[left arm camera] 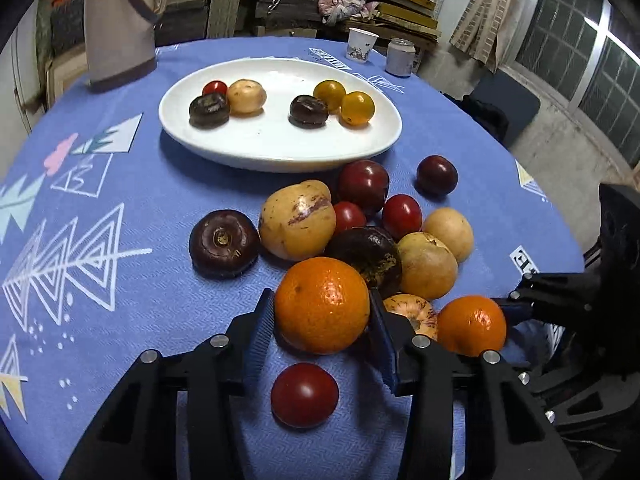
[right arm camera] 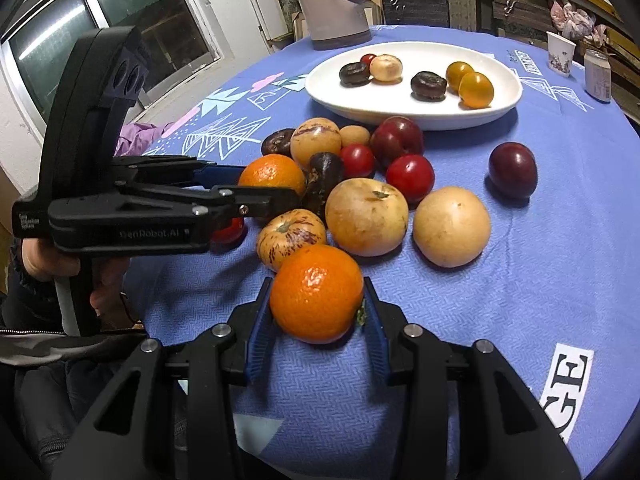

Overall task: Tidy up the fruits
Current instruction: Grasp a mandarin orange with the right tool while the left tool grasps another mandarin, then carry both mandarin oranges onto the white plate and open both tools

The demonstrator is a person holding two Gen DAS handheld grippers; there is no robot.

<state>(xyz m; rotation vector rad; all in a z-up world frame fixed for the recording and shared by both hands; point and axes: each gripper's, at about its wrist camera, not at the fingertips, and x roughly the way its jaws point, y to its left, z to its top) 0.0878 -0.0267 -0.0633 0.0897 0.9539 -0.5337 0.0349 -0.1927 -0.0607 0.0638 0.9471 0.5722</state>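
My left gripper (left arm camera: 322, 312) is shut on an orange (left arm camera: 322, 305) at the near edge of a fruit pile on the blue tablecloth. It also shows in the right wrist view (right arm camera: 276, 192), shut on that orange (right arm camera: 272, 174). My right gripper (right arm camera: 317, 312) is shut on a second orange (right arm camera: 316, 293), which shows in the left wrist view (left arm camera: 472, 325) too. The pile holds yellow melons (right arm camera: 366, 216), red tomatoes (right arm camera: 410, 176) and dark plums (right arm camera: 396, 140). A white oval plate (left arm camera: 276, 148) behind holds several small fruits.
A red tomato (left arm camera: 305, 394) lies between my left fingers' bases. A lone dark plum (right arm camera: 513, 169) sits right of the pile. A paper cup (left arm camera: 361, 45) and a jar (left arm camera: 400, 57) stand at the table's far edge, a grey pitcher (left arm camera: 120, 28) far left.
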